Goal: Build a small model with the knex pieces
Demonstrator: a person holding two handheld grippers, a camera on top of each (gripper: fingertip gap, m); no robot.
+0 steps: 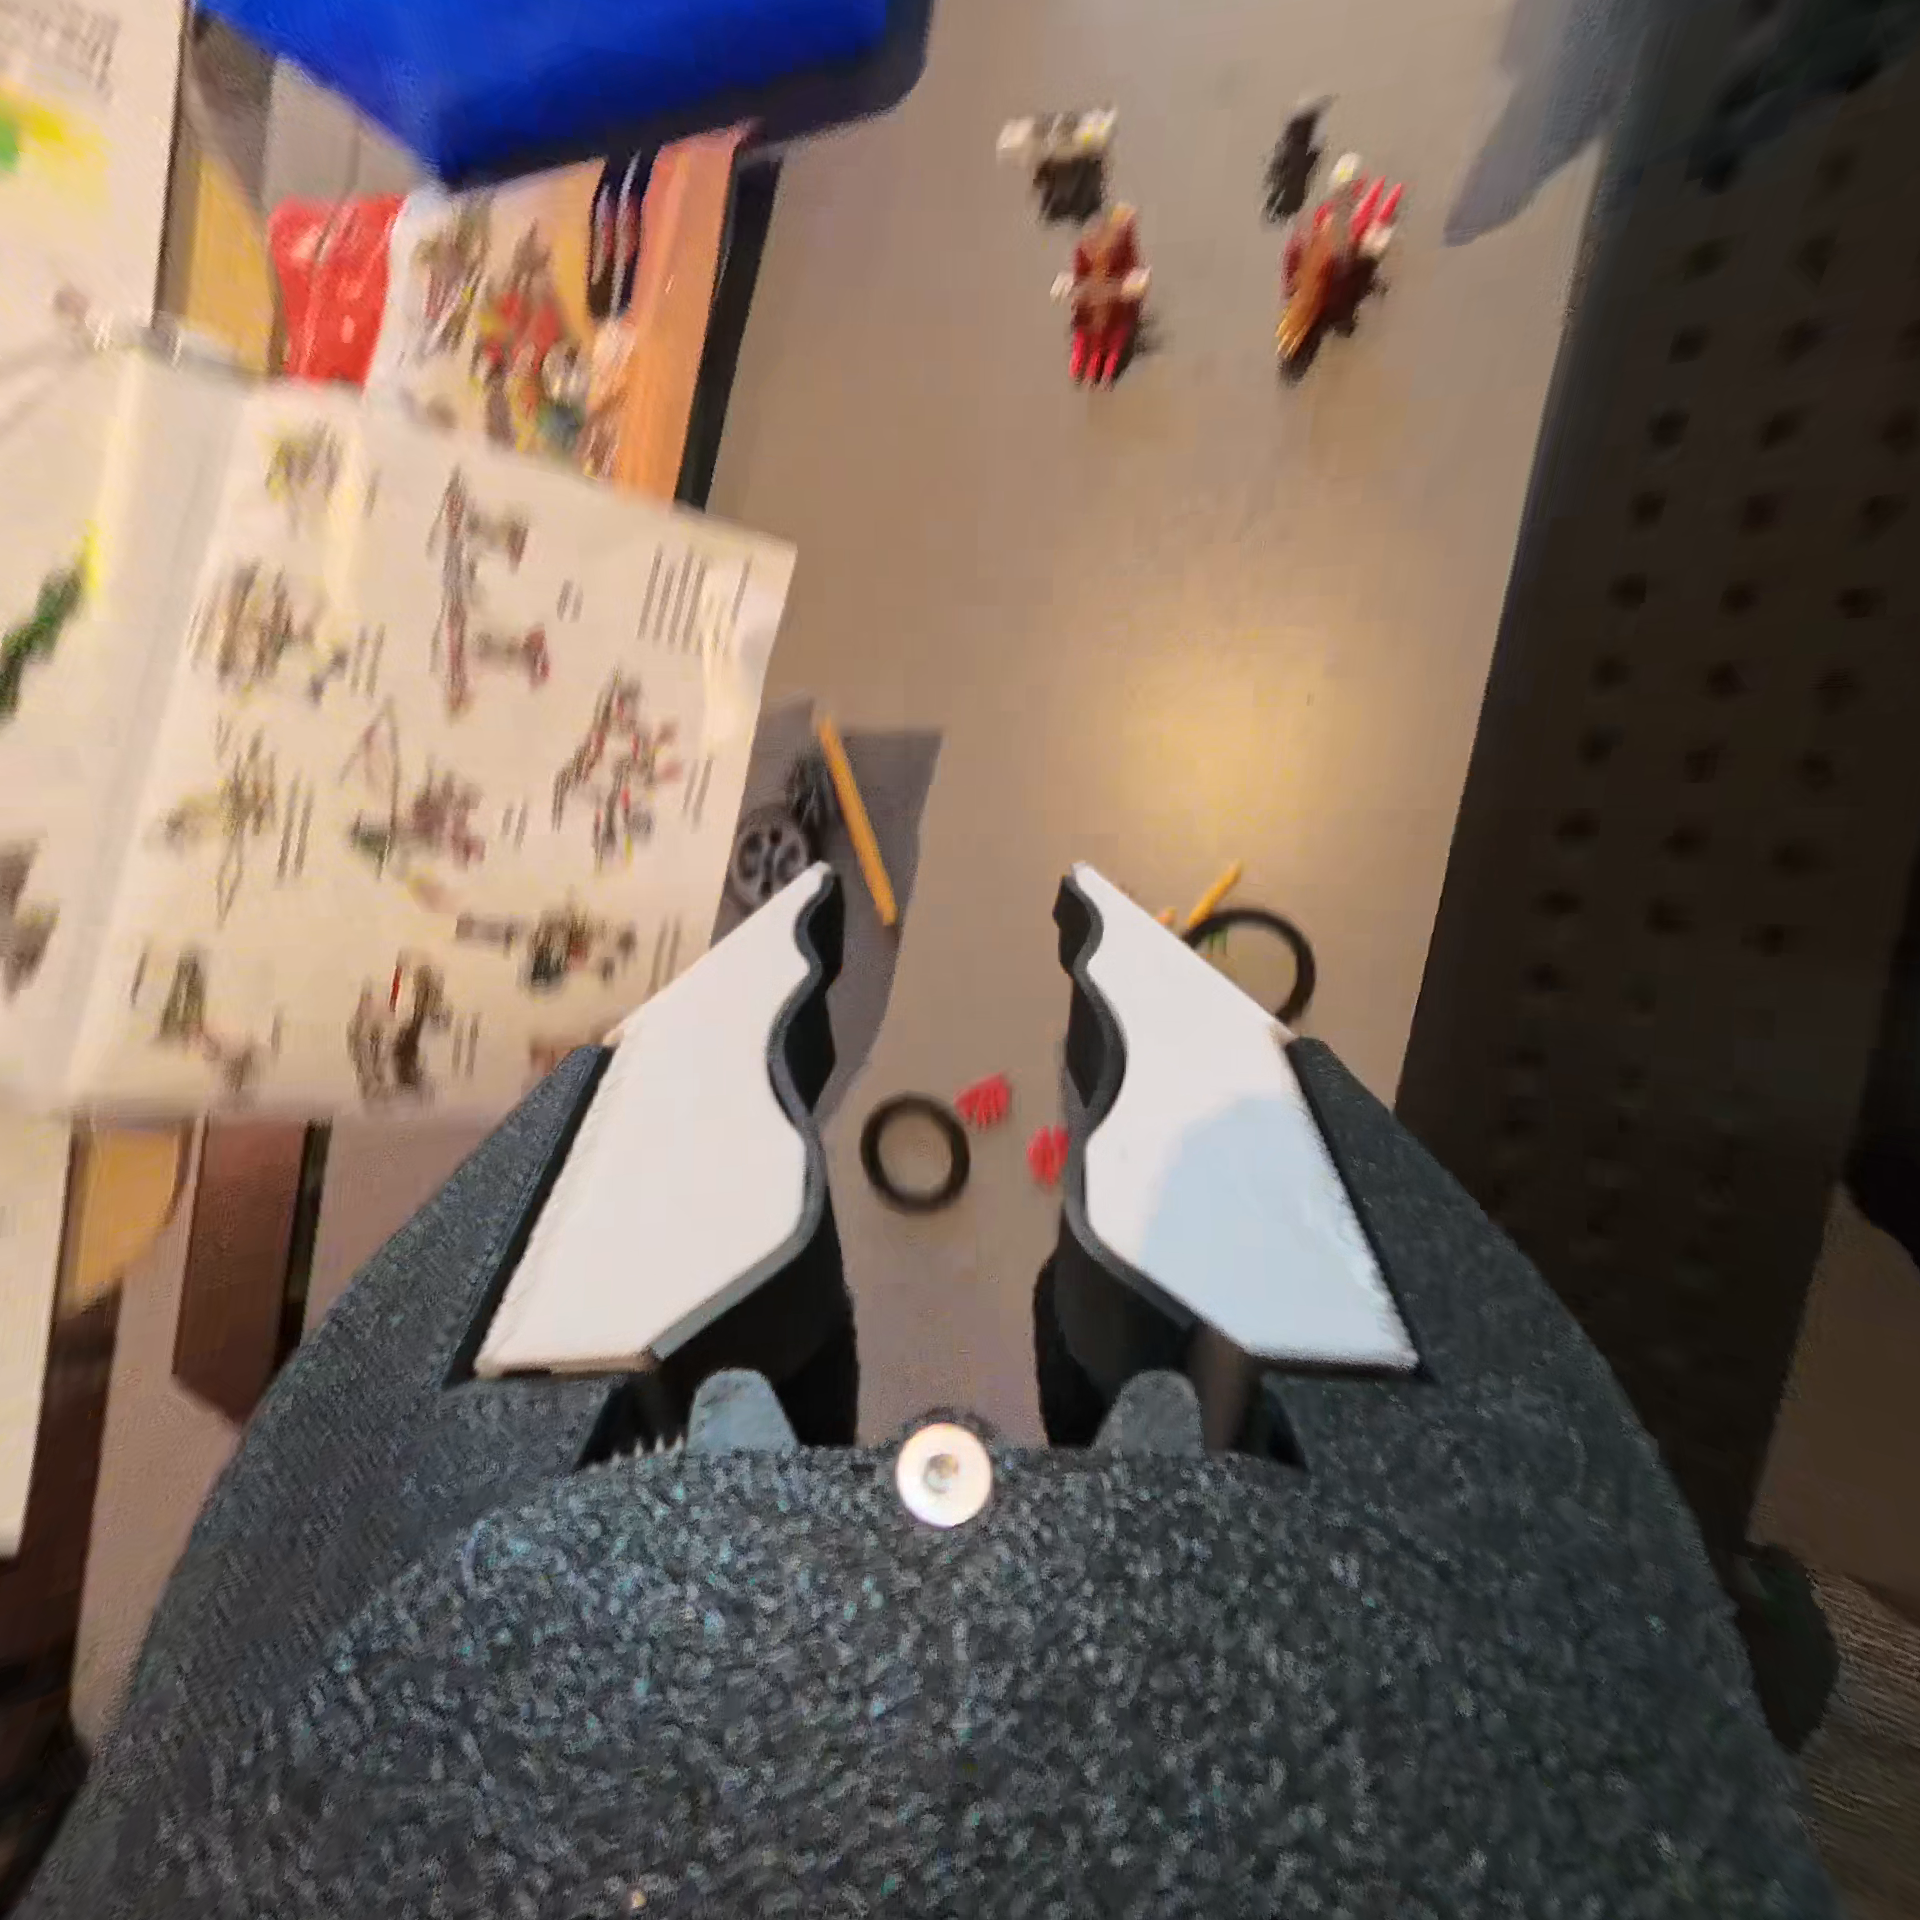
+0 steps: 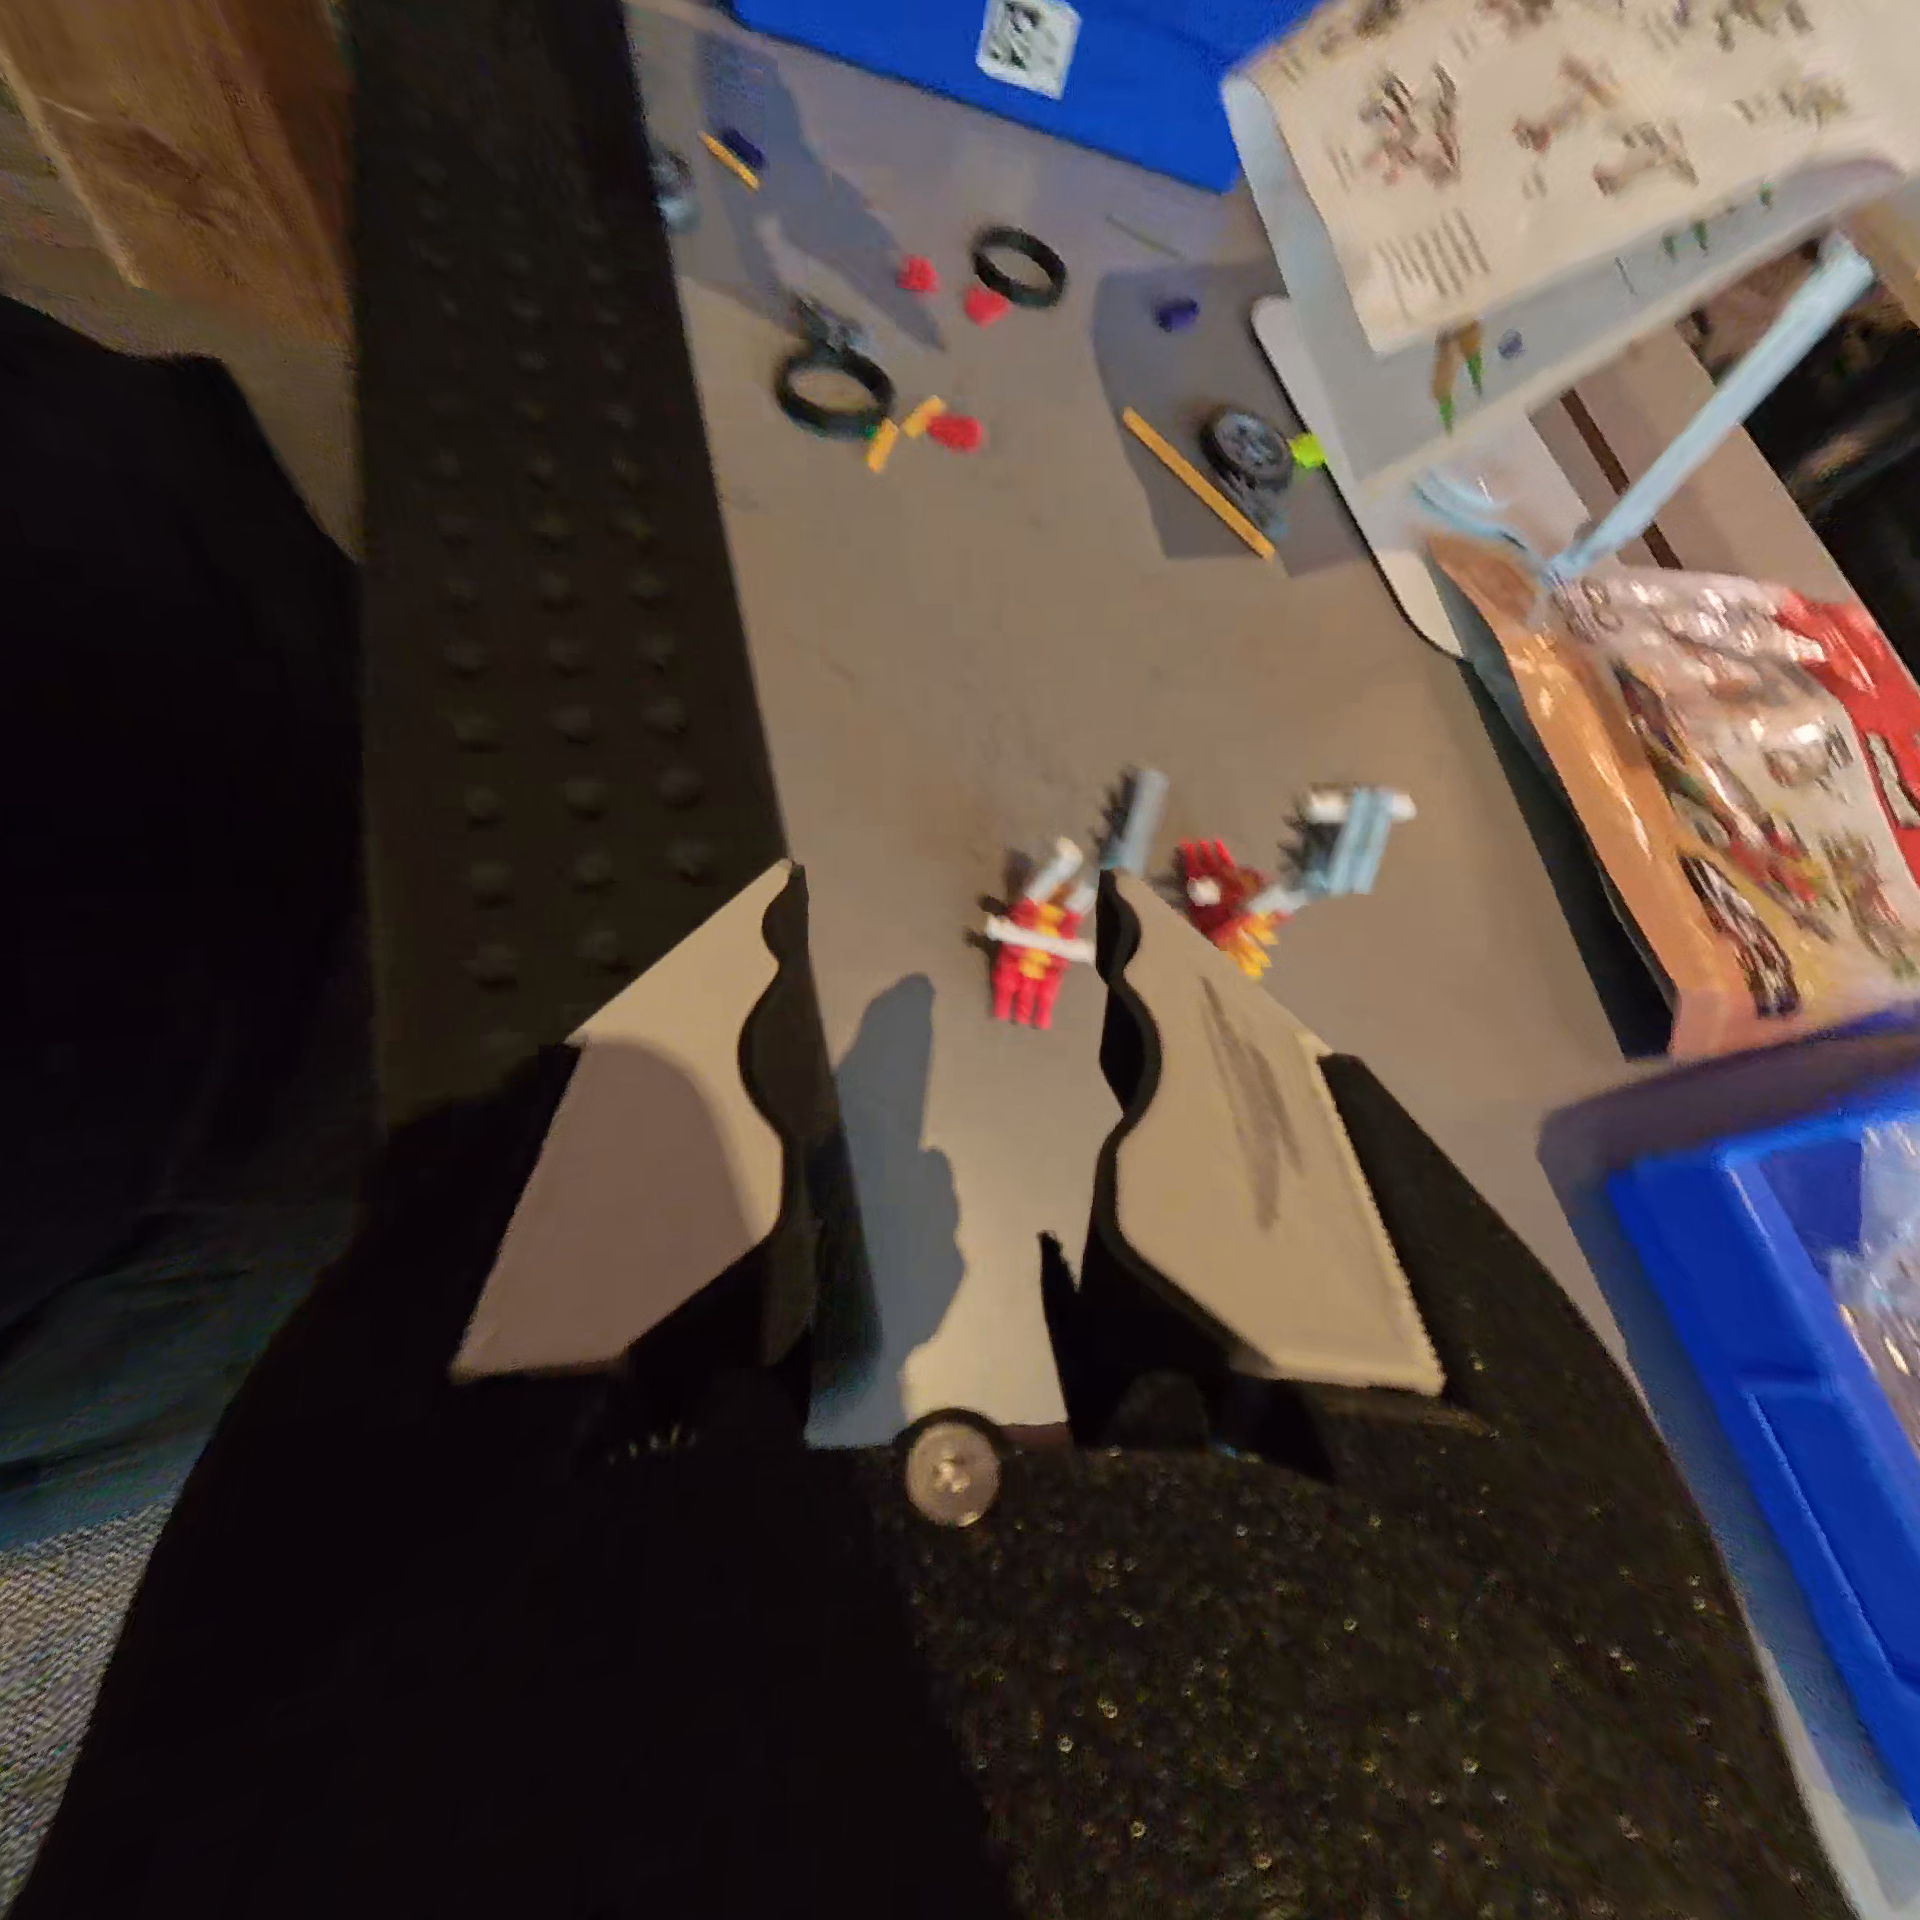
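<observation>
My left gripper (image 1: 948, 883) is open and empty above a grey table (image 1: 1195, 582). A black rubber ring (image 1: 914, 1151) and small red pieces (image 1: 982, 1099) lie below its jaws. A larger black ring (image 1: 1252, 961) and a yellow stick (image 1: 857, 821) lie near its tips. My right gripper (image 2: 945, 883) is open and empty. A small red, yellow and white brick assembly (image 2: 1034, 935) lies just left of its right fingertip. A second red and grey assembly (image 2: 1262, 883) lies to the right. Both assemblies show far off in the left wrist view (image 1: 1107, 291).
A blurred instruction sheet (image 1: 395, 769) stands at the left. A black studded baseplate (image 1: 1683, 727) runs along the table's side; it also shows in the right wrist view (image 2: 540, 540). Blue bins (image 2: 1787, 1330) and a bag of pieces (image 2: 1756, 790) sit at the right. Wheels, rings and sticks (image 2: 1242, 457) lie scattered. Tip to tip, the grippers are about 25 centimeters apart. The right gripper is farther from the yellow stick (image 1: 857, 821), some 30 centimeters, than the left, some 15 centimeters. It turns up in the right wrist view (image 2: 1199, 489) as well.
</observation>
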